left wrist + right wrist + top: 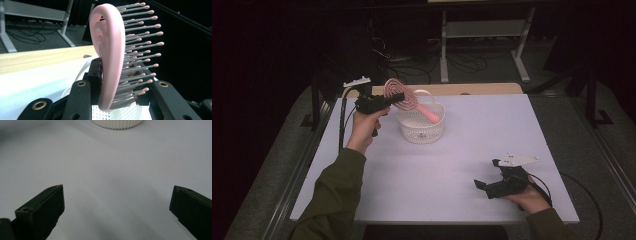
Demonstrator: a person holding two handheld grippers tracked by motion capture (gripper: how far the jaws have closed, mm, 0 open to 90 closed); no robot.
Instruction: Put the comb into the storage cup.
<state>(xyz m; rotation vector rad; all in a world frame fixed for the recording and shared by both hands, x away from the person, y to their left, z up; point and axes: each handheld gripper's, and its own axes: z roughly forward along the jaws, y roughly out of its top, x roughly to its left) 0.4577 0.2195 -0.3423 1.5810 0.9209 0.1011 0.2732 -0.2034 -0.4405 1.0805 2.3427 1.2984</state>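
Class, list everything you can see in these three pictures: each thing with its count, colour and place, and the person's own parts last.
Hairbrush: one, pink, held above the basket's left rim, handle sloping down into the basket.
Basket: one, white, perforated, on the table's far middle.
Table: one, white top with a wooden strip along the far edge.
Desk frame: one, pale grey, on the floor beyond the table.
Cables: several, dark, on the floor behind the table.
Left gripper: one, black, shut on the hairbrush head.
Right gripper: one, black, open, low over the table's near right.
Sleeves: two, olive green, bottom edge.
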